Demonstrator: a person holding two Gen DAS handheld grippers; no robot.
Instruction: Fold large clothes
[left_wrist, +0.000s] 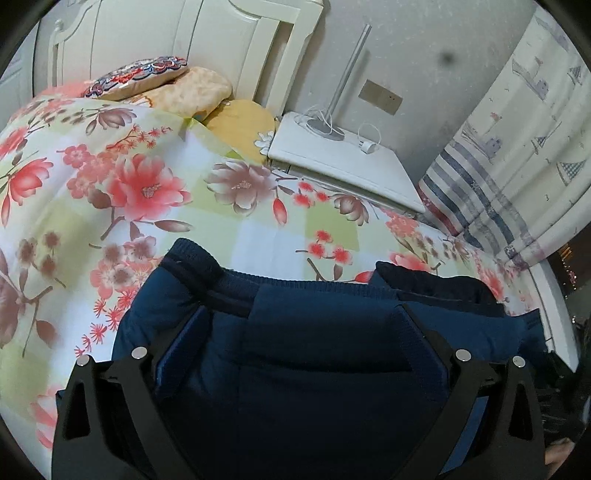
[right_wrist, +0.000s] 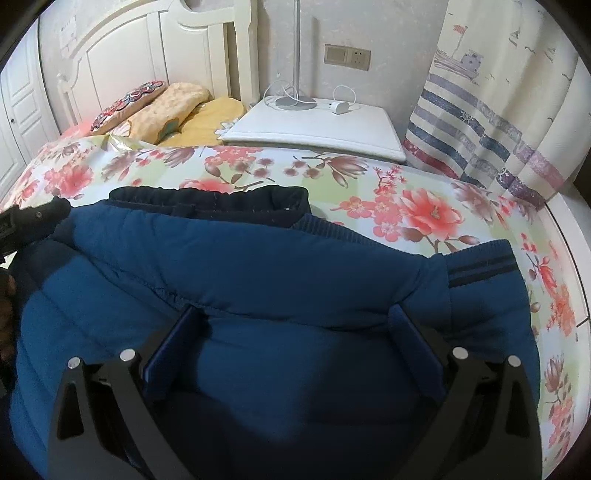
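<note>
The jacket (right_wrist: 280, 280), a padded blue one, lies on the bed (right_wrist: 424, 206), bunched into a rough bundle. Its dark collar (right_wrist: 207, 203) sits at twelve o'clock and a ribbed cuff (right_wrist: 480, 266) at two o'clock in my right view. My right hand-held gripper (right_wrist: 295, 332) hovers over the middle of it with its jaws spread wide, pads on either side of a puffy fold, pressing nothing. My left hand-held gripper (left_wrist: 310, 332) is likewise wide open above the darker lining side, with a ribbed hem (left_wrist: 288, 284) at twelve o'clock.

I judge that I am between folds: a fold is laid down and let go. Next I need a fresh hold on an outer edge, likely the cuff side, pinching both layers so the slippery padding does not spring open.

A nightstand (right_wrist: 314, 129) stands at twelve o'clock and a curtain (right_wrist: 498, 110) at two.
</note>
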